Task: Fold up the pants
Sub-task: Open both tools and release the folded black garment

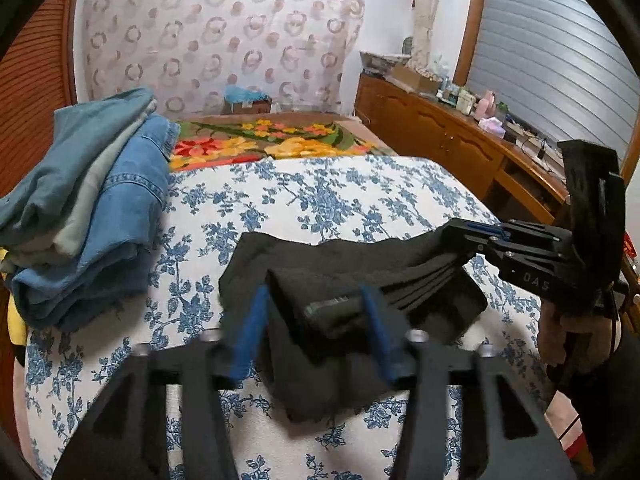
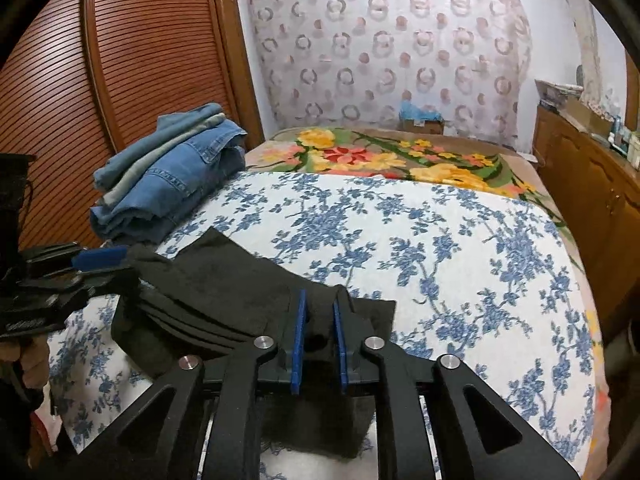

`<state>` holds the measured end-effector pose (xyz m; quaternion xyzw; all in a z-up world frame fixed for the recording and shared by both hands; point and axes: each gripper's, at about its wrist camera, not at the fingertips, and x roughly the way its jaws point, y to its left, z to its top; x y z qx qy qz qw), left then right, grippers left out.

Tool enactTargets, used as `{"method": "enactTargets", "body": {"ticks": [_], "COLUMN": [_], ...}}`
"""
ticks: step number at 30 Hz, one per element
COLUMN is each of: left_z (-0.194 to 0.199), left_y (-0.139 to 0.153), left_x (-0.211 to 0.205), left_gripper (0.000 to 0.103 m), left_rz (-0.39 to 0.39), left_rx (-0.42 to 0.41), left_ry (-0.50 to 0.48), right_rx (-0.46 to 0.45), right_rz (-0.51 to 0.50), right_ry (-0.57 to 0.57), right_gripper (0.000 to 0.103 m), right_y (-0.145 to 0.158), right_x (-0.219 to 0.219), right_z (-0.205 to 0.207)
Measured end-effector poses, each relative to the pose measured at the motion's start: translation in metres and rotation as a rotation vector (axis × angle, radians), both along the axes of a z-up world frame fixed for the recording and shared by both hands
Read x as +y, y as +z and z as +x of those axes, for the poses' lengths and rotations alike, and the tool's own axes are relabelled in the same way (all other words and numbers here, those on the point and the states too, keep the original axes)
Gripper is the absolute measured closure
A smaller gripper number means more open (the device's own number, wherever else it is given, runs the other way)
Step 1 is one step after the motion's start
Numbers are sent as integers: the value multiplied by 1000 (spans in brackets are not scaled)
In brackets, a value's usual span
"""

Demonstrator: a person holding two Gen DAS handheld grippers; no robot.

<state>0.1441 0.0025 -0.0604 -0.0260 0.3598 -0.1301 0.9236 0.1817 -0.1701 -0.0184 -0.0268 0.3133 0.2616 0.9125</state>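
In the left wrist view, the left gripper (image 1: pixel 318 328) points forward and down over the folded black fabric pants (image 1: pixel 344 280), which lie on the bed with the white sheet printed with blue flowers (image 1: pixel 320 196). Its blue-padded fingers (image 1: pixel 250 330) stand spread apart. A corner of the pants sits between them, but the pads do not press on it. They look blurred. Only this view shows the right gripper (image 1: pixel 466 246) from the side. It reaches in from the right and its tips are at the right end of the pants. White letters on its black body read "DAS", and the rest is hidden. A hand (image 1: pixel 560 332) grips its handle below. A stack of folded blue denim clothes (image 1: pixel 100 208) rests on the bed to the left.

In the right wrist view, the right gripper (image 2: pixel 320 334) also points forward and down. Its blue fingers (image 2: pixel 298 340) stand a little apart, with black cloth bunched in the narrow gap. I cannot tell if they squeeze it. This view shows the left gripper (image 2: pixel 104 262) from the side, at the left end of the pants (image 2: pixel 224 292). The denim stack (image 2: pixel 168 180) lies behind it.
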Motion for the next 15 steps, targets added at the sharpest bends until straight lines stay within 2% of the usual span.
{"method": "enactTargets", "body": {"ticks": [2,3,8,12,15], "left_z": [-3,-5,-19,-24,-22], "left_y": [0,-1,-12,-29,-39], "left_x": [2,3,9,11,11], "left_gripper": [42,42,42,42,52], "left_rz": [3,-2,-1,15,11], "left_rx": [-1,-3,26,60,91], "left_ry": [0,2,4,1,-2], "right_rx": [-10,-16,-42,-5,39], "right_rz": [8,5,-31,-55,-72], "right_ry": [-2,-10,-21,19,36], "right_gripper": [73,66,65,64,65], "right_y": [4,6,7,-6,-19], "right_x": [-4,-6,-20,-27,-28], "right_z": [-2,-2,-21,-36,-38]}}
